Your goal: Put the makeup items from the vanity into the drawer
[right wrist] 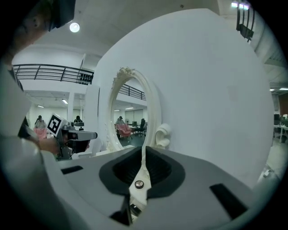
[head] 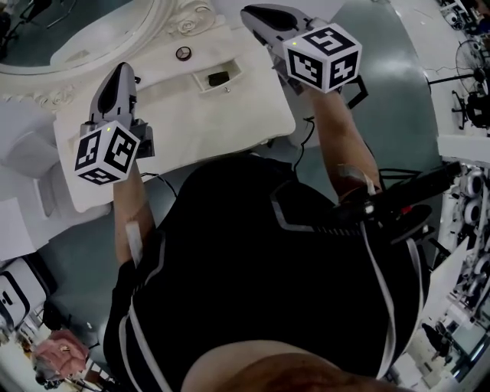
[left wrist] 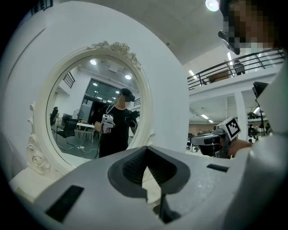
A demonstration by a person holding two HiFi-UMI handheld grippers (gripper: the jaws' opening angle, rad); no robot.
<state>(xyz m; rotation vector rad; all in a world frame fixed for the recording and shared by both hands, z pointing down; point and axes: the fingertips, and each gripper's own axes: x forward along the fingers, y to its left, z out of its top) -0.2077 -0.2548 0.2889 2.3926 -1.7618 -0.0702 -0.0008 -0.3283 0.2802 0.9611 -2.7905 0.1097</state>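
A white vanity table (head: 191, 122) with an ornate oval mirror (head: 73, 27) fills the upper left of the head view. A small shallow drawer (head: 200, 80) stands open in the tabletop, and a dark oblong makeup item (head: 218, 78) lies inside it. A small round makeup item with a dark centre (head: 182, 53) sits on the tabletop just beyond the drawer, apart from it. Both tools are raised above the vanity and point toward the mirror. The left gripper (head: 124, 70) has its jaws drawn together and holds nothing. The right gripper (head: 253, 12) has its jaws narrowed to a thin slit, tips meeting, with nothing between them.
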